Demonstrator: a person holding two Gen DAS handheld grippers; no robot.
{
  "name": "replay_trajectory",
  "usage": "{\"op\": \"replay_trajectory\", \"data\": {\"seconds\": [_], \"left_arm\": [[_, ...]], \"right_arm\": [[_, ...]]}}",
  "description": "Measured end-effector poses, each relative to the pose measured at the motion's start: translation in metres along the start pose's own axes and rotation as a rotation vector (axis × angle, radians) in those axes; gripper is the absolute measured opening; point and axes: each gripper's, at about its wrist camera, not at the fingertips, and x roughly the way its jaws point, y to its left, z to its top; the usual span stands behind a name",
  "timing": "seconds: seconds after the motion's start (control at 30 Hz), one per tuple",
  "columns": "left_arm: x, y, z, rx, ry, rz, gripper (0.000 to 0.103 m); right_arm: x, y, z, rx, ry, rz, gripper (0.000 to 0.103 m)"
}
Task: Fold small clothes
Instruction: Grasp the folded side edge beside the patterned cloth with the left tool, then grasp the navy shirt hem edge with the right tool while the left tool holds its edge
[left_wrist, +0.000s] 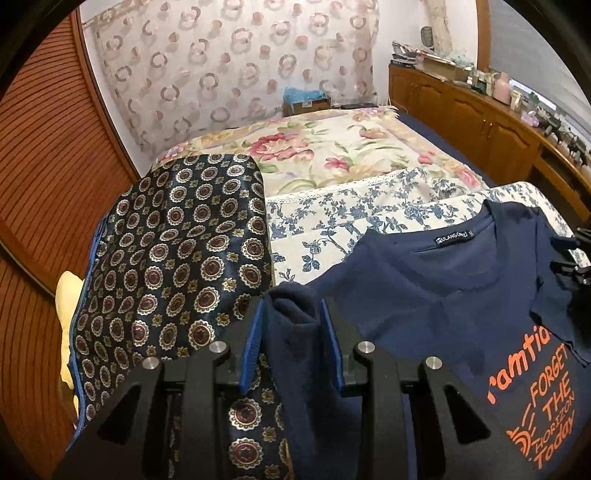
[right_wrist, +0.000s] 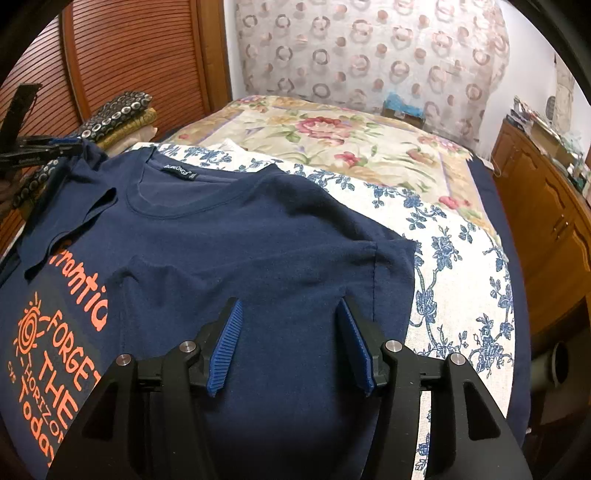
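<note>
A navy T-shirt (left_wrist: 436, 295) with orange print lies face up on a blue-flowered white cloth (left_wrist: 332, 225) on the bed. My left gripper (left_wrist: 291, 306) is shut on the bunched left sleeve (left_wrist: 291, 332), which fills the gap between its blue pads. From the right wrist view, the left gripper (right_wrist: 55, 147) holds that sleeve at the T-shirt's (right_wrist: 258, 229) upper left corner. My right gripper (right_wrist: 289, 302) stands open low over the shirt's right side, where the sleeve (right_wrist: 391, 258) lies folded in. Nothing is pinched between its pads. Its black body (left_wrist: 576, 258) shows at the right edge.
A dark medallion-patterned cloth (left_wrist: 166, 258) lies left of the shirt, with a stack of folded fabrics (right_wrist: 122, 114) behind. A floral bedspread (left_wrist: 332, 147) covers the far bed. A louvred wooden door (left_wrist: 44, 184) stands left, a cluttered wooden dresser (left_wrist: 480, 114) right.
</note>
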Motion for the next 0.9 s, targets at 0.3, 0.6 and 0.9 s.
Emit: {"op": "replay_trajectory", "data": {"seconds": [0.3, 0.6, 0.9], "left_arm": [[-0.037, -0.006, -0.001, -0.029, -0.119, -0.061, 0.001], [-0.057, -0.003, -0.009, -0.047, -0.159, -0.088, 0.001], [-0.05, -0.003, -0.013, -0.061, -0.147, -0.085, 0.001]], "right_arm": [[-0.002, -0.003, 0.0, 0.019, -0.007, 0.003, 0.056], [-0.014, -0.042, 0.012, 0.086, -0.02, -0.07, 0.056], [0.002, -0.066, 0.013, 0.13, 0.029, -0.042, 0.056]]}}
